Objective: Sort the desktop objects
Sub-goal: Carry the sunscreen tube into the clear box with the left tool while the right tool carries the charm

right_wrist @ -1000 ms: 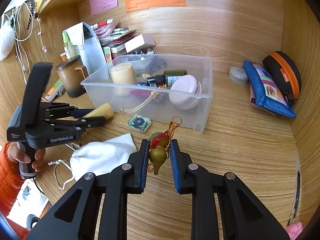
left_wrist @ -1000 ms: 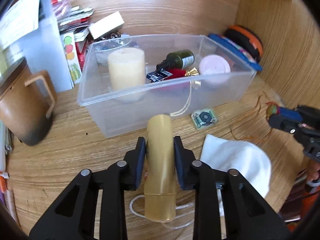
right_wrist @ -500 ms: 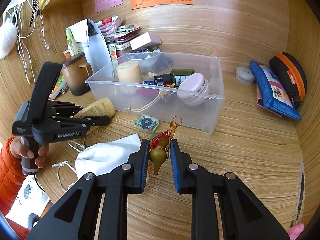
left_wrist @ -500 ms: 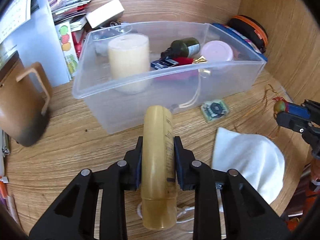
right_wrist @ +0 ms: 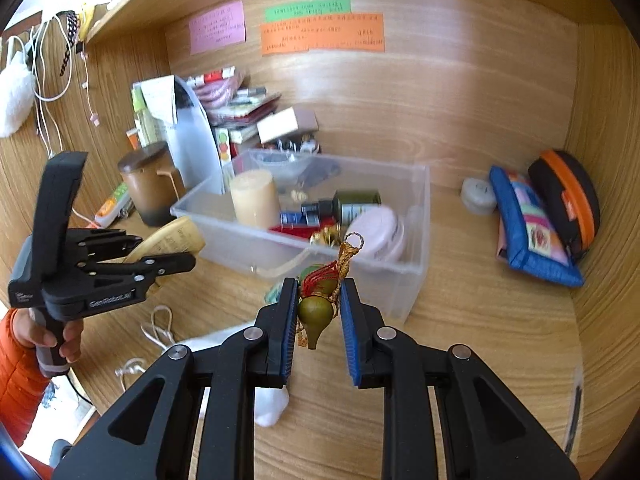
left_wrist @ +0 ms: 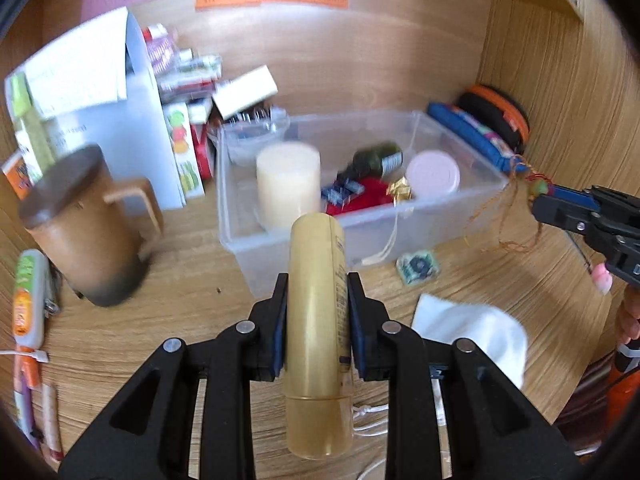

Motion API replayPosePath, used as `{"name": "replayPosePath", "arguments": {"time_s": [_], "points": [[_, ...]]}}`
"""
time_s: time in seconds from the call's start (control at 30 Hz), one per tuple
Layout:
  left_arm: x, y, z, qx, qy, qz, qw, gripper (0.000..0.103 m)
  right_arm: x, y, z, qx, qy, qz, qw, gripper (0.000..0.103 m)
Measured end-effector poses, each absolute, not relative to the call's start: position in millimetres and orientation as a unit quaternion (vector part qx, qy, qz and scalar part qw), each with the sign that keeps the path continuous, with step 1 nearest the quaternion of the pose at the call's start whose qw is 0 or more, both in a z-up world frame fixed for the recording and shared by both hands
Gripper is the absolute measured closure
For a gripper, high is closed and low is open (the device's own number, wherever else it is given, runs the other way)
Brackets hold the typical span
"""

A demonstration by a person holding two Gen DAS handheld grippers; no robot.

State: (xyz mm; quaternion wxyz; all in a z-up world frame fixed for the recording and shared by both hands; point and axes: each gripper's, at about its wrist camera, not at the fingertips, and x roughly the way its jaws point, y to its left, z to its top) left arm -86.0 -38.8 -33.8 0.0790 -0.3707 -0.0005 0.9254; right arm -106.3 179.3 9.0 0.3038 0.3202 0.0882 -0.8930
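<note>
Above the desk, short of the clear bin (left_wrist: 460, 208), the left gripper (left_wrist: 318, 320) clamps a yellow tube (left_wrist: 318, 320) that may clip the bin's wall; the right gripper (right_wrist: 318, 312) pinches a gourd charm (right_wrist: 316, 312) whose dangling cords may snag.

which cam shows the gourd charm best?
Right wrist: the gourd charm sits centred and sharp in the right gripper, shut on it. Left wrist shows only its blurred tip and trailing cords at that gripper's fingertips.

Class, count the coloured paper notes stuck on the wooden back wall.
3: a pink paper note at left, a green paper note above a wide orange paper note. Others may be outside the view.
</note>
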Motion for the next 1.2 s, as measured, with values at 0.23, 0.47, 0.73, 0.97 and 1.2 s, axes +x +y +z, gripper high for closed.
{"name": "replayPosePath", "arguments": {"time_s": [0.23, 0.47, 0.73, 0.97, 1.2], "points": [[-77.9, -41.4, 2.7, -0.33, -0.002, 0.941, 0.077, 0.078, -112.1, 174.3, 40.7, 0.284, 0.099, -0.904, 0.305, 0.084], [-77.2, -48.1, 34.4, -0.303, -0.011, 0.95, 0.079, 0.078, -122.0, 166.9, 73.8, 0.251, 0.107, -0.911, 0.31, 0.084], [-82.5, -48.3, 64.4, -0.274, -0.016, 0.958, 0.087, 0.078, -136.8, 157.0, 101.1, 0.228, 0.104, -0.913, 0.322, 0.084], [-104.5, -40.4, 67.0, -0.274, -0.015, 0.956, 0.1, 0.078, -156.0, 140.5, 93.1, 0.243, 0.103, -0.905, 0.332, 0.084], [-141.5, -26.0, 45.6, -0.304, -0.009, 0.945, 0.117, 0.078, -182.1, 129.2, 55.9, 0.285, 0.113, -0.893, 0.33, 0.084]]}}
